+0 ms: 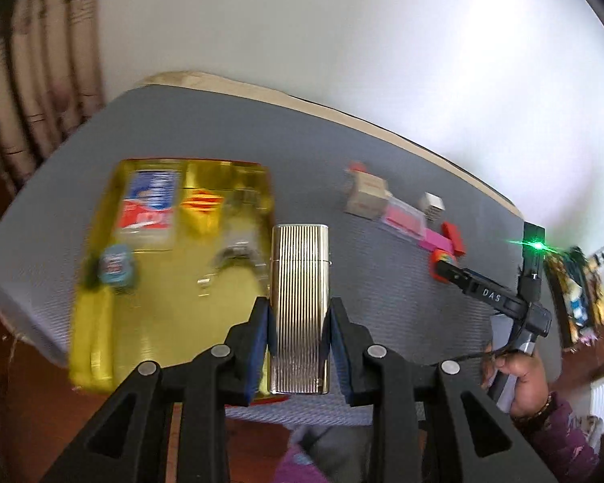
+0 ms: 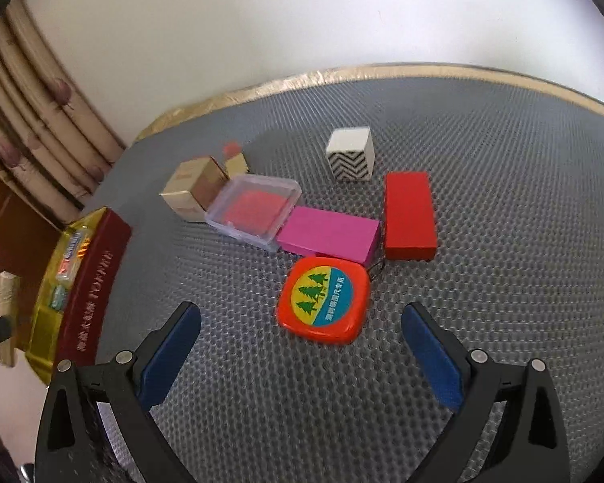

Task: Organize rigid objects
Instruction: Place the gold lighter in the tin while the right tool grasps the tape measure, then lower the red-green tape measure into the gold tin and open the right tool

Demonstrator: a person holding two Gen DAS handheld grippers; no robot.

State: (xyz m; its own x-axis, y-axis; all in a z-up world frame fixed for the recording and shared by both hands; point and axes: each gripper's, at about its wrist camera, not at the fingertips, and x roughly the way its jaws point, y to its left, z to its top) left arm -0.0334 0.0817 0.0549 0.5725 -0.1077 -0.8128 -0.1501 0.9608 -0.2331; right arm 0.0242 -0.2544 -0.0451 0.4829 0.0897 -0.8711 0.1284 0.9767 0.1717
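Observation:
My left gripper (image 1: 299,314) is shut on a ribbed metal lighter (image 1: 300,302), held above the right edge of a gold-lined box (image 1: 100,322) that holds several small items. My right gripper (image 2: 301,318) is open, its fingers either side of an orange tape measure (image 2: 324,300) lying on the grey mat (image 2: 503,281). Behind the tape measure lie a pink block (image 2: 328,233), a red block (image 2: 410,215), a clear case with a red pad (image 2: 255,209), a chevron cube (image 2: 350,153) and a beige block (image 2: 191,193).
The box also shows at the left of the right wrist view (image 2: 88,281), with its dark red side facing me. A curtain (image 1: 40,92) hangs at the far left. The table's far edge (image 2: 342,74) meets a white wall.

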